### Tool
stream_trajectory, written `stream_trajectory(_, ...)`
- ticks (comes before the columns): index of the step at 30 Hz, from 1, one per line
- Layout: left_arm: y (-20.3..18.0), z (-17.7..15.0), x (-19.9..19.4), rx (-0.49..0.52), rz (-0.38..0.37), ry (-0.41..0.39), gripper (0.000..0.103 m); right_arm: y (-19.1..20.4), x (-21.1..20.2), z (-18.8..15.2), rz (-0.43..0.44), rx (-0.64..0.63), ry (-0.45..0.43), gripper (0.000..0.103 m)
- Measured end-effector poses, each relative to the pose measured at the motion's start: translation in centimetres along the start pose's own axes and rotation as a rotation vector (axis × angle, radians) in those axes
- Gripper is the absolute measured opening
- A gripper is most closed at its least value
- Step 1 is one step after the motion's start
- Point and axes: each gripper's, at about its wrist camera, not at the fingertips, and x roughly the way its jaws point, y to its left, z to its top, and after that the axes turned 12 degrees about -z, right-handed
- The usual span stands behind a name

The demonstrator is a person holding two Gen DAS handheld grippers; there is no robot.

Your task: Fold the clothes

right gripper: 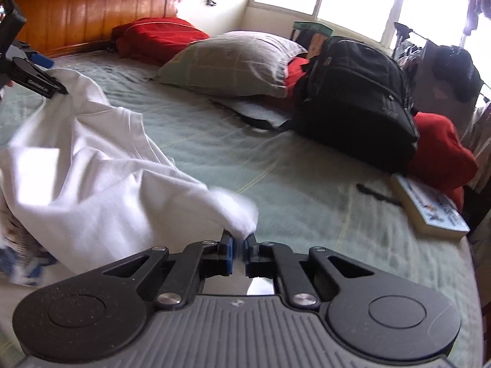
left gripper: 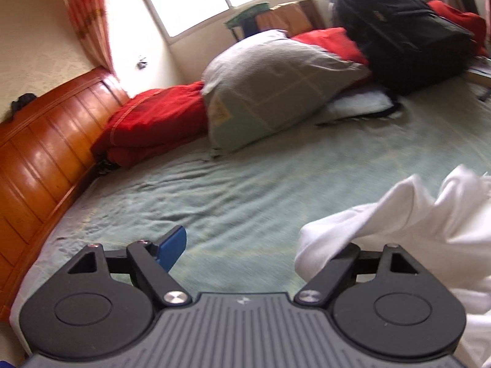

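Pinched together, the fingers of my right gripper (right gripper: 238,243) clamp a corner of the white garment (right gripper: 92,165), which rises from the pads and spreads away to the left in a loose, crumpled heap over the pale green bedsheet (right gripper: 307,184). My left gripper (left gripper: 245,247) stands wide: one blue pad (left gripper: 172,248) shows bare above the sheet, while the other finger is buried under a fold of the same white cloth, so nothing is pinched there. From the right wrist view, that left gripper touches the garment's far upper edge. Beyond lie a grey pillow (right gripper: 233,61), red bedding (right gripper: 159,36), a black backpack (right gripper: 356,98) and a book (right gripper: 429,208) near the bed's edge, with the wooden headboard (right gripper: 92,9) behind.
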Motion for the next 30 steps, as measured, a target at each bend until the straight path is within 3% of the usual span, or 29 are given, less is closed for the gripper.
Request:
stream_trajectory(9, 3.5, 2.6, 5.1, -0.029, -0.002, 0.024, 0.082, -3.3, 5.3, 3.1, -0.118, 0.055, 0.032, 0.009)
stream_trajectory(12, 4.4, 3.8, 6.6, -0.050, 0.010, -0.002, 0.082, -4.3, 6.4, 4.7, -0.189, 0.065, 0.009, 0.009)
stream_trajectory(17, 5.0, 4.9, 9.2, -0.068, 0.012, -0.031, 0.082, -5.2, 9.4, 6.5, -0.214, 0.096, 0.025, 0.009)
stream_trajectory(20, 4.8, 4.6, 12.8, -0.059, -0.088, 0.086, 0.082, -4.6, 12.7, 6.1, -0.204, 0.064, 0.119, 0.009)
stream_trajectory(24, 4.8, 3.9, 15.5, -0.053, -0.118, 0.151, 0.082, -4.2, 16.1, 5.3, -0.186, 0.047, 0.218, 0.009)
stream_trajectory(30, 5.6, 5.2, 14.5, -0.102, -0.097, 0.054, 0.083, -4.9, 15.4, 6.5, -0.257, 0.107, 0.151, 0.009)
